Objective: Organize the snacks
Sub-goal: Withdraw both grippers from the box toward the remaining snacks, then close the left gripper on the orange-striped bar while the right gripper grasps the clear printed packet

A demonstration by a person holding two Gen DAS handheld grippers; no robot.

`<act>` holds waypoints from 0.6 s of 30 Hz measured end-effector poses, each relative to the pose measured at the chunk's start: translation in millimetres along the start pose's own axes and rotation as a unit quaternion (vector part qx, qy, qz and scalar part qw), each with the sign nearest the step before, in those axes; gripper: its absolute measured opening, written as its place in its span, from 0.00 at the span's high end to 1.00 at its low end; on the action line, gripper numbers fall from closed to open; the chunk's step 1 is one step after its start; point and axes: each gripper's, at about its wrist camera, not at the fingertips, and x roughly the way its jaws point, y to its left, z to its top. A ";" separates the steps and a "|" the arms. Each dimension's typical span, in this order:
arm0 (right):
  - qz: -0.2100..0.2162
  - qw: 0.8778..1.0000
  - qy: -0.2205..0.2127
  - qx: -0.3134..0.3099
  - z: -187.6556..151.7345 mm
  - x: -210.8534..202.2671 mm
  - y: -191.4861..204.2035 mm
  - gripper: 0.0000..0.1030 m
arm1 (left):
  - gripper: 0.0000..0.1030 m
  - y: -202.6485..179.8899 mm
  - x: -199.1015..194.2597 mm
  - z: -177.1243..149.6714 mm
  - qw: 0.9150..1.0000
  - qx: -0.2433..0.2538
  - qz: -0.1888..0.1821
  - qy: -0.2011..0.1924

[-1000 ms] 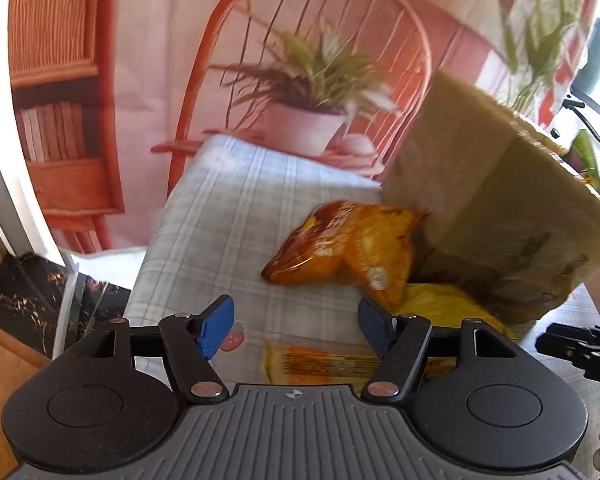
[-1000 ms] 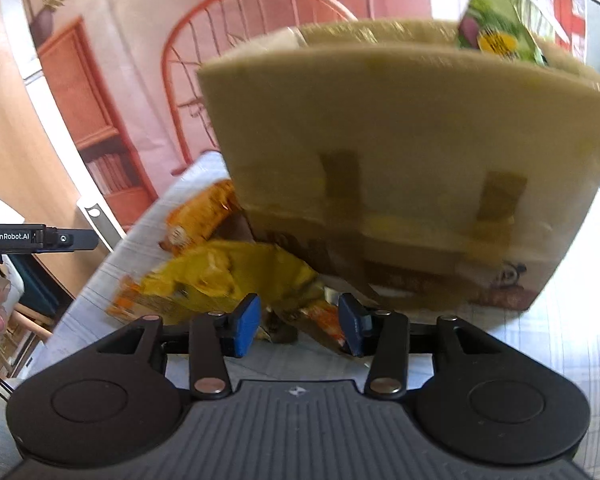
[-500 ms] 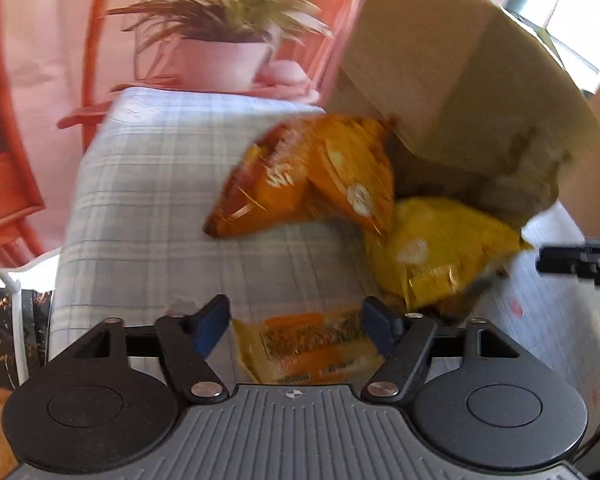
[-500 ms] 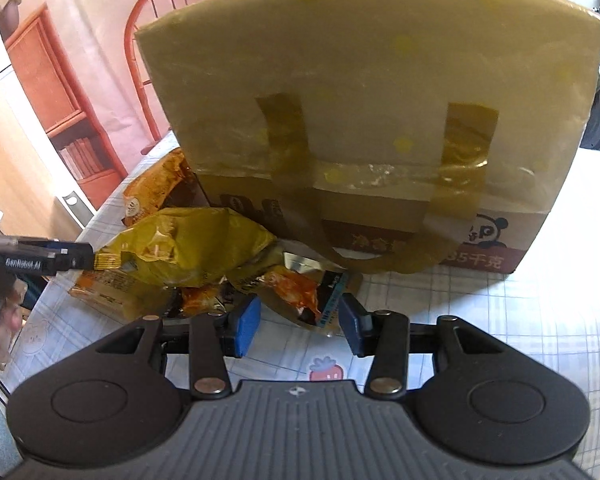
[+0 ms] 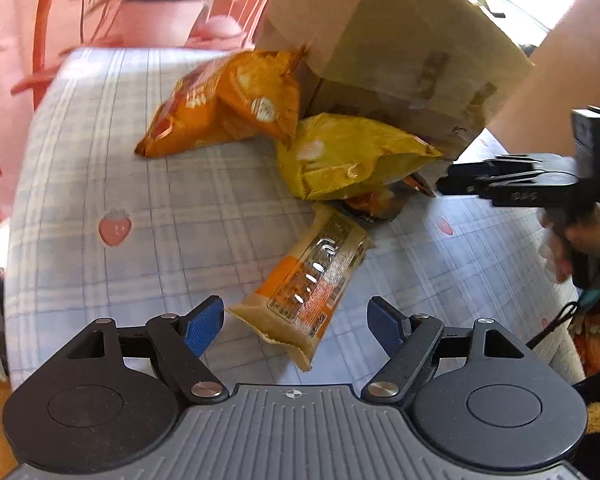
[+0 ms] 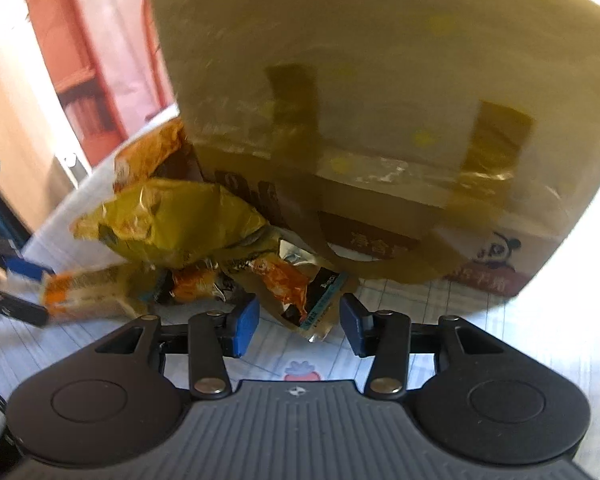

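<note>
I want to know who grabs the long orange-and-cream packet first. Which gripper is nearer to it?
Left. The left gripper is open with the long packet lying right between its fingers. The right gripper is off at the packet's far end, by the foil wrapper.

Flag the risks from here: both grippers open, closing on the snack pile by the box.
1. The dark foil packet between the right gripper fingers lies under the yellow bag; pulling may drag the pile.
2. The left gripper straddles only the orange wrapper's corner, so it may slip.
</note>
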 end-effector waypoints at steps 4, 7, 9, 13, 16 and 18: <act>0.003 0.998 0.008 -0.062 2.3 12.5 11.0 0.53 | 0.22 -7.6 -8.3 10.9 0.999 0.021 0.017 -0.026; -0.005 0.993 0.014 -0.114 3.6 22.9 21.2 0.53 | 0.22 -12.8 -5.9 19.0 0.999 0.037 0.020 -0.032; -0.014 0.989 0.021 -0.144 5.7 29.1 25.7 0.53 | 0.22 -17.0 0.2 22.3 0.998 0.046 0.018 -0.027; -0.010 0.984 0.034 -0.174 8.8 37.2 27.9 0.50 | 0.22 -25.3 18.1 22.3 0.997 0.072 0.019 0.002; -0.016 0.981 0.037 -0.192 5.6 41.6 28.9 0.47 | 0.23 -32.6 28.3 18.3 0.995 0.094 0.035 0.011; -0.017 0.982 0.033 -0.186 6.1 43.8 27.5 0.47 | 0.24 -33.9 30.6 16.3 0.995 0.092 0.043 0.005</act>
